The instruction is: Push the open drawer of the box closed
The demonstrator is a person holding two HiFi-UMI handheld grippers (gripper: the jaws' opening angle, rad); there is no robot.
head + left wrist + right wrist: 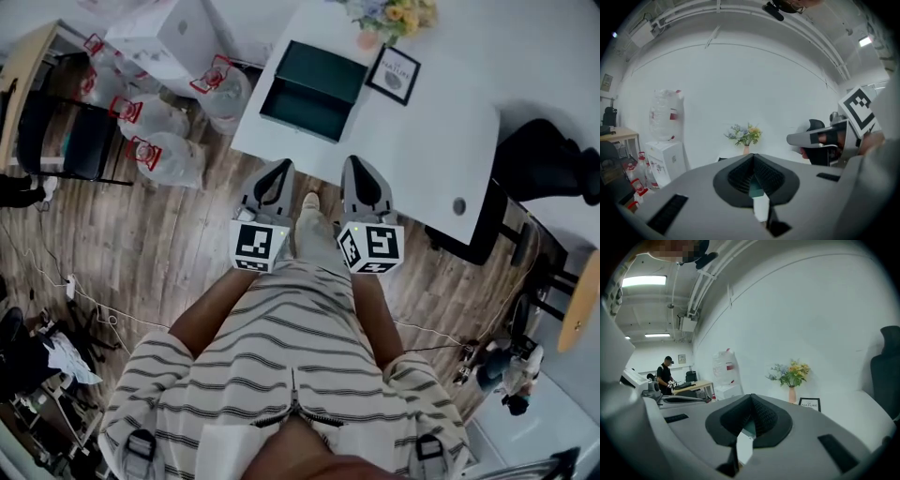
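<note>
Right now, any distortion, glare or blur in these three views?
Head view: fisheye curves the table edges and floorboards; lighting even. Left gripper view: dark vignette corners, ceiling lamp glaring, left gripper softly blurred. Right gripper view: strip light blown out.

drawer [305,111] front: open approach | picture frame [393,74] right beside box [324,67]

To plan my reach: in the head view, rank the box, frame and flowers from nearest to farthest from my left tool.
1. Box, just ahead of the left tool, slightly right.
2. Frame, further right, beside the first.
3. Flowers, behind the frame, farthest.
</note>
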